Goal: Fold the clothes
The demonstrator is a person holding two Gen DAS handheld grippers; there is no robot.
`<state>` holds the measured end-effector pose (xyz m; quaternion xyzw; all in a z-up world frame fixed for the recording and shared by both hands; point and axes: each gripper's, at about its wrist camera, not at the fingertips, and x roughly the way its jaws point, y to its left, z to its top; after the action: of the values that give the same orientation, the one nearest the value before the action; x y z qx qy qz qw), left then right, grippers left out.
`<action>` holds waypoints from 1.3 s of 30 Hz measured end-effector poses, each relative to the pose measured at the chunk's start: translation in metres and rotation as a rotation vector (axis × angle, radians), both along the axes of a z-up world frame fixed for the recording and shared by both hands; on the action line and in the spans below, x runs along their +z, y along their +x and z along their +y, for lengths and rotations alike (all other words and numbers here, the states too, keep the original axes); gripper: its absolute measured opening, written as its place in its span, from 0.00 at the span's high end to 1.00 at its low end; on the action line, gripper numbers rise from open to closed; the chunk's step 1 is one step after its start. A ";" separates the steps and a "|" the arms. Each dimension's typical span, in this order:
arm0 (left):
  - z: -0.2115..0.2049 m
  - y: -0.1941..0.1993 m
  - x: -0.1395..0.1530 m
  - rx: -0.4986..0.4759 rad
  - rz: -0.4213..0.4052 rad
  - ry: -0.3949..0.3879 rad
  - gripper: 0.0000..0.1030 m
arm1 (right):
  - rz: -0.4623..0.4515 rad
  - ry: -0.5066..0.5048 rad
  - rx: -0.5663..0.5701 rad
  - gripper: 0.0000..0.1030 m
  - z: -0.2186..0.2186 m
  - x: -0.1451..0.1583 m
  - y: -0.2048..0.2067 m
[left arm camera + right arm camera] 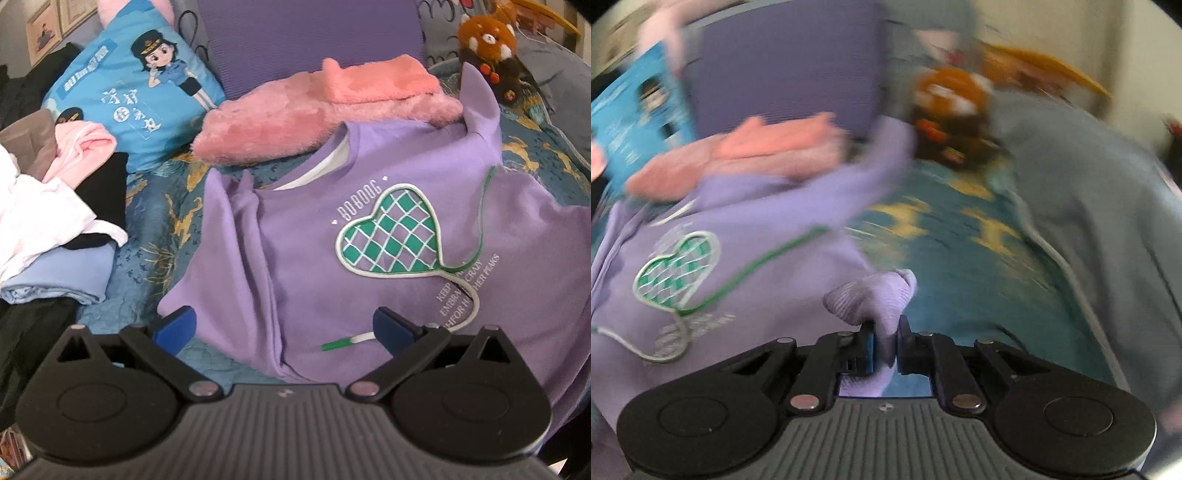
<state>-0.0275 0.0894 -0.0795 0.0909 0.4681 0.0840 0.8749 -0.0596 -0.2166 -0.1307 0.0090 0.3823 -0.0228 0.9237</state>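
A purple sweatshirt (306,243) with a green checked heart patch (391,232) lies front-up on the bed. My left gripper (284,326) hovers open over its lower hem, blue fingertips (181,325) spread wide and holding nothing. The right wrist view is motion-blurred. There my right gripper (886,345) is shut on the ribbed cuff (875,295) of the purple sweatshirt (738,258), with the sleeve lifted off the bedspread to the right of the body.
A teal bedspread with yellow figures (960,236) covers the bed. Folded pink fluffy garments (325,107) sit behind the collar. A blue cartoon cushion (147,88) and a pile of clothes (55,206) lie left. A plush toy (487,48) and grey bedding (1089,184) are at right.
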 end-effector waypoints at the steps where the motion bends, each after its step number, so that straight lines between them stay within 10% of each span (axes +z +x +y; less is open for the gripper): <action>1: -0.004 0.001 -0.001 -0.009 0.002 0.005 0.00 | 0.020 0.016 -0.027 0.90 -0.013 -0.001 -0.007; 8: -0.015 0.008 -0.008 -0.036 0.017 0.002 0.00 | 0.162 0.032 -0.088 0.87 -0.039 -0.030 -0.032; 12: -0.002 0.013 -0.013 -0.001 0.022 0.012 0.00 | 0.092 -0.091 -0.106 0.47 -0.037 -0.011 -0.036; 16: 0.032 0.023 -0.019 0.097 0.029 0.007 0.00 | 0.047 -0.223 -0.120 0.47 -0.044 0.011 -0.024; 25: 0.081 0.042 -0.035 0.226 0.031 0.039 0.00 | -0.067 -0.162 0.351 0.44 0.065 0.007 0.100; 39: 0.115 0.092 -0.063 0.291 0.043 0.027 0.00 | -0.132 -0.487 0.896 0.47 0.161 -0.042 0.253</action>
<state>0.0646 0.2045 -0.1426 0.0357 0.4939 0.2145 0.8419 0.1930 -0.0561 -0.1728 -0.3695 0.2730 0.2877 0.8403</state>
